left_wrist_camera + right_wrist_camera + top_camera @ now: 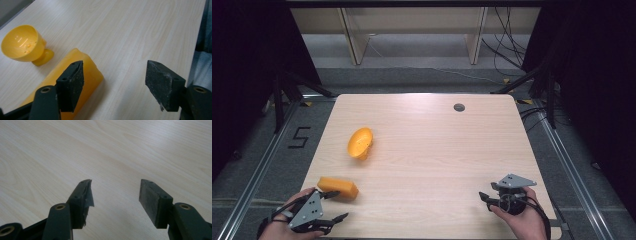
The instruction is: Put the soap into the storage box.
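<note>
Both tools gape — left [331, 206], right [483, 198].

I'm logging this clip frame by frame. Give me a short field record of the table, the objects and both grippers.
surface: light wooden table
object 1: orange block, lying flat near the front left edge
object 2: yellow cup, tipped on its side, beyond the block
left gripper: jaws open, one jaw beside the block, nothing between them
right gripper: jaws open, empty, over bare wood at front right
contact: cannot tell whether the left jaw touches the block
</note>
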Available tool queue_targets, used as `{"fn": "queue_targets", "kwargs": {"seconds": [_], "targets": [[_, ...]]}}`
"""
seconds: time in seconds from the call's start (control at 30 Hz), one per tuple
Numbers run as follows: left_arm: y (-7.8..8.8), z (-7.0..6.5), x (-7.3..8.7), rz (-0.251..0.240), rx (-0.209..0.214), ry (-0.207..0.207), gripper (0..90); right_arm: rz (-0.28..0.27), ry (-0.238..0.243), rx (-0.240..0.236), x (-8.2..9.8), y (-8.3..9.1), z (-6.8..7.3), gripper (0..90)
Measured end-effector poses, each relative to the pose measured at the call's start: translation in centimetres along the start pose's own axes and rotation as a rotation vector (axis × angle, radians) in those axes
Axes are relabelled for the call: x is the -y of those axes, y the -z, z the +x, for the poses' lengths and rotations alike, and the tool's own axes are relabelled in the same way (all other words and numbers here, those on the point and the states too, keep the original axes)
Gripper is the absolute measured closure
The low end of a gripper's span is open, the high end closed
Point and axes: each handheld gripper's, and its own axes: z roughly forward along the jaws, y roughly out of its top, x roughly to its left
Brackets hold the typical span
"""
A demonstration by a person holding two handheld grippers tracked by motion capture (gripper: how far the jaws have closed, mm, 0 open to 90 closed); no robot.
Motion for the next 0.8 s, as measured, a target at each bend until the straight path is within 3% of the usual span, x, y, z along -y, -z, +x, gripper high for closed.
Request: {"fn": "queue_targets", "kwargs": {"seconds": [0.07, 0.1, 0.2, 0.37, 0.43, 0.5, 0.53, 0.57, 0.6, 0.63, 0.67, 0.73, 0.77, 0.8], "targets": [[0.0, 0.3, -0.5, -0.01, 0.01, -0.002, 32.5, -0.003, 0.021, 0.012, 0.0, -0.1, -0.1, 43.4], [0.0, 0.5, -0.8, 0.0, 0.017, -0.026, 32.5, -0.003, 0.021, 0.012, 0.0, -0.1, -0.1, 43.4], [0.0, 0.8, -1.7, 0.018, 0.044, -0.044, 31.8, -0.001, -0.007, 0.016, -0.1, 0.0, 0.3, 43.3], [0.2, 2.2, -3.3, 0.107, 0.069, -0.099, 31.1, -0.006, 0.001, 0.009, -0.2, 0.0, 0.3, 43.3], [0.1, 2.8, -3.8, 0.108, 0.069, -0.11, 30.2, 0.001, -0.009, 0.017, -0.2, 0.0, 0.3, 43.3], [0.1, 3.6, -4.5, 0.152, 0.091, -0.152, 30.2, -0.001, -0.007, 0.017, -0.2, -0.1, 0.2, 43.3], [0.1, 4.1, -4.8, 0.181, 0.102, -0.172, 29.9, 0.009, -0.037, 0.014, -0.1, 0.0, 0.5, 43.3], [-0.1, 4.4, -5.1, 0.194, 0.109, -0.17, 29.3, -0.005, 0.015, 0.017, -0.2, -0.1, 0.1, 43.3], [-0.2, 4.7, -5.3, 0.211, 0.127, -0.19, 27.9, 0.001, -0.016, 0.022, -0.1, 0.0, 0.4, 43.1], [-0.3, 5.0, -5.5, 0.235, 0.13, -0.201, 27.9, 0.001, -0.016, 0.022, -0.1, 0.0, 0.4, 43.1], [-0.5, 5.4, -5.8, 0.259, 0.126, -0.203, 27.1, -0.006, 0.015, 0.027, -0.2, 0.0, 0.2, 43.1], [-0.9, 5.8, -6.2, 0.28, 0.139, -0.208, 28.0, 0.001, 0.009, 0.021, -0.1, -0.1, 0.1, 42.9], [-1.0, 6.2, -6.4, 0.3, 0.164, -0.216, 27.6, 0.001, 0.008, 0.02, -0.1, -0.1, 0.1, 42.9], [-1.1, 6.3, -6.5, 0.297, 0.168, -0.213, 27.6, -0.006, 0.026, 0.022, -0.1, -0.2, 0.0, 42.9]]}}
